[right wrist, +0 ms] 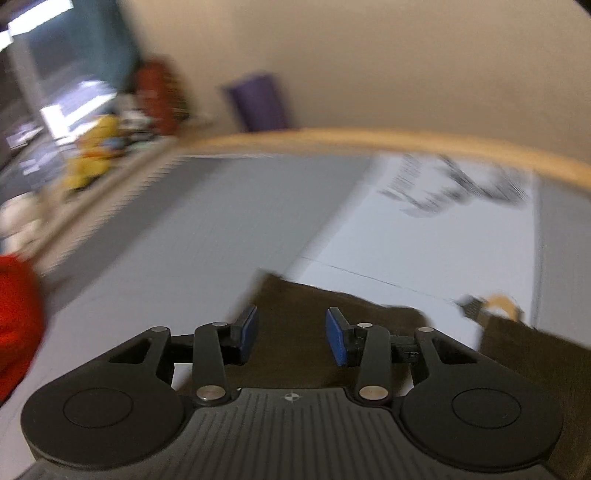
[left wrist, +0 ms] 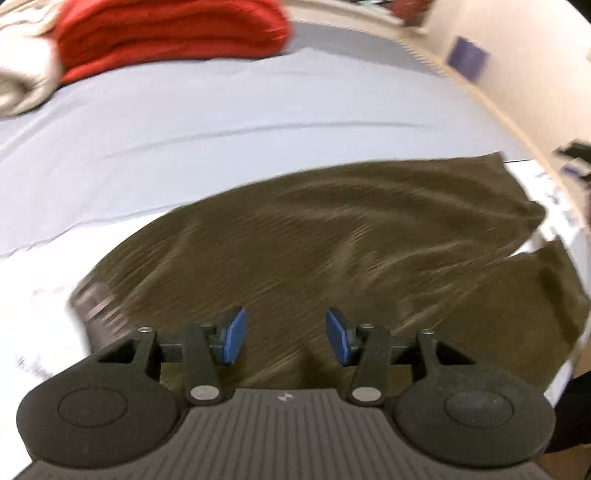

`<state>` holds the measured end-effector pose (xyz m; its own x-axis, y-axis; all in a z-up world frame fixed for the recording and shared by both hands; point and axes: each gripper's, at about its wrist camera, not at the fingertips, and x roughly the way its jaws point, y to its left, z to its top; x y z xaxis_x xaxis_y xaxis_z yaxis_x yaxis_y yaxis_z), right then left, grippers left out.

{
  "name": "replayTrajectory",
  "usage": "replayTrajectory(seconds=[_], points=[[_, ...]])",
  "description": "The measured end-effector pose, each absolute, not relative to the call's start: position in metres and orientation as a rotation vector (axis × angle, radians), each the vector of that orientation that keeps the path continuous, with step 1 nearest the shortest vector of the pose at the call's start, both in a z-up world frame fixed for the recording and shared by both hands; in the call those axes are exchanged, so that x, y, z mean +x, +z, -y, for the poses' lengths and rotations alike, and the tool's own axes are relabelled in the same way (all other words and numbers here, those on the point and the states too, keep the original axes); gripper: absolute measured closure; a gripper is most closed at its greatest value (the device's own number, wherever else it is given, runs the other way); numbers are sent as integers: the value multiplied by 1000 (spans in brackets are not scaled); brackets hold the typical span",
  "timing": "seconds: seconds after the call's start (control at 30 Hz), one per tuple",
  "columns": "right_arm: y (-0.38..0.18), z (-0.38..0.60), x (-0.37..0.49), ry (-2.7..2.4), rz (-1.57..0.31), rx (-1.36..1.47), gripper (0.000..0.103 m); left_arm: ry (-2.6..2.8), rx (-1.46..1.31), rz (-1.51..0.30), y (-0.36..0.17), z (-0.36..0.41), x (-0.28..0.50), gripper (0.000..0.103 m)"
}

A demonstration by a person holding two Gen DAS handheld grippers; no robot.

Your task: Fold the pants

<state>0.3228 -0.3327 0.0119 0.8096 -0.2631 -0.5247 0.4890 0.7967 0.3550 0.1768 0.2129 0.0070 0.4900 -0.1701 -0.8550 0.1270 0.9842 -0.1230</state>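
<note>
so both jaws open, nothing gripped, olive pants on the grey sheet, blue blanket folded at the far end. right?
One slip: the folded blanket is red, not blue, as the left wrist view shows. The rest holds: left gripper and right gripper stand with jaws apart and nothing between them, above the pants on the sheet.

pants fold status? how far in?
Done: the olive pants lie spread on the grey sheet, seemingly doubled over once, though blur hides the layers. In hand: nothing; the left tool and right tool both hang open above the cloth, pads clear. Left: the pants look rumpled and wide, so at least one more fold and a smoothing seem due.
</note>
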Motion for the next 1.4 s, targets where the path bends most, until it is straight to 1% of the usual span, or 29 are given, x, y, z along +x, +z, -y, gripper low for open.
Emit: replayTrajectory(seconds=[0.1,0.23,0.3,0.33,0.43,0.5,0.57,0.63,0.7,0.77,0.83,0.87,0.9,0.93,1.0,1.07,1.2,1.37,1.4], points=[[49,280,296,-239,-424,420,61,-101,-50,-1082,0,-247,148,51],[93,223,241,-19,-376,440,61,7,-95,-1076,6,-280,110,52],[107,204,208,63,-353,444,61,42,-66,-1071,14,-288,95,57],[112,197,191,96,-346,440,60,72,10,-1059,19,-281,88,58],[119,183,145,156,-352,398,59,189,346,-958,55,-257,58,58],[120,180,116,182,-346,353,59,243,642,-819,79,-224,29,58],[120,180,91,186,-346,297,56,187,708,-743,95,-201,2,58],[115,183,71,183,-355,252,54,86,650,-697,105,-184,-20,58],[105,182,54,177,-382,205,54,-23,490,-673,106,-174,-36,58],[94,180,43,171,-432,161,54,-94,311,-663,94,-176,-45,58],[88,181,37,178,-532,168,54,-110,142,-681,73,-184,-45,58],[86,184,35,206,-565,184,54,-106,82,-749,59,-189,-41,63],[81,184,30,233,-574,185,54,-71,119,-791,53,-183,-30,78],[72,184,24,245,-567,163,54,-37,147,-760,54,-179,-28,78],[48,188,17,232,-556,101,54,-45,93,-775,57,-187,-17,77],[31,187,26,205,-672,65,56,3,28,-793,60,-201,-9,77],[37,188,37,252,-659,105,56,88,-79,-814,72,-226,1,77],[30,174,47,321,-716,102,56,117,-46,-814,86,-246,-6,77],[28,168,46,336,-724,89,56,120,-58,-808,83,-251,-9,75]])
